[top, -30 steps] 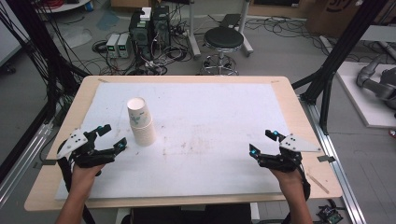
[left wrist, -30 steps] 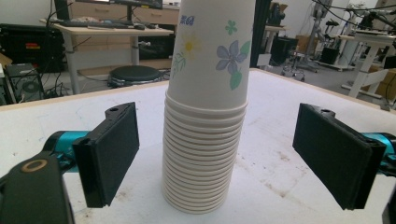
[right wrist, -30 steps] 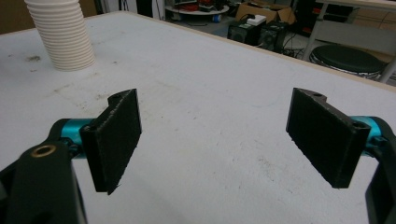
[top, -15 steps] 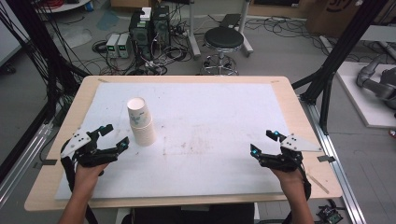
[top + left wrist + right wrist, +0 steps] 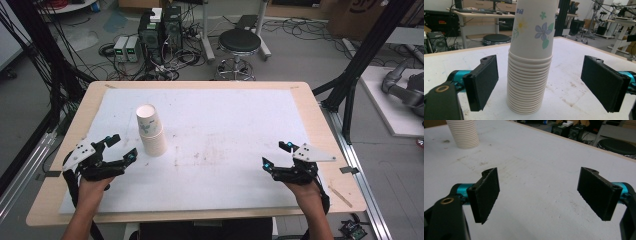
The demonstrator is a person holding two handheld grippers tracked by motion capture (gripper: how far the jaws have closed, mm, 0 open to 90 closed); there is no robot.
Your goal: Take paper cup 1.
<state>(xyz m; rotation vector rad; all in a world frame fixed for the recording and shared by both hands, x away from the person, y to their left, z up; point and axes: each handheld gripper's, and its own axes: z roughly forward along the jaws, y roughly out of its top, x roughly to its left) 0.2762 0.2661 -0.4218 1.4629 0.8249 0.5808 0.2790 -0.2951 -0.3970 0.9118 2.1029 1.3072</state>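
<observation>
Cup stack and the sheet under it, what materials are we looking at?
Stack of cups: looks like paper, matte white with a printed flower pattern on the top cup; thin rolled rims show as tight ridges down the stack. White table cover: seems a matte, slightly soft sheet, maybe foam board or paper, scuffed and stained in the middle. It lies on a pale wood-look tabletop with a smooth edge.

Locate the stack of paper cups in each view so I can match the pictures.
High view: the stack of paper cups stands upside down left of centre on the white mat, just ahead of the left gripper.
Left gripper view: the stack rises at centre, between the open jaws, touching neither.
Right gripper view: its ribbed lower part sits at the top left corner, far off.
Shared landmark: the round black stool beyond the table.
</observation>
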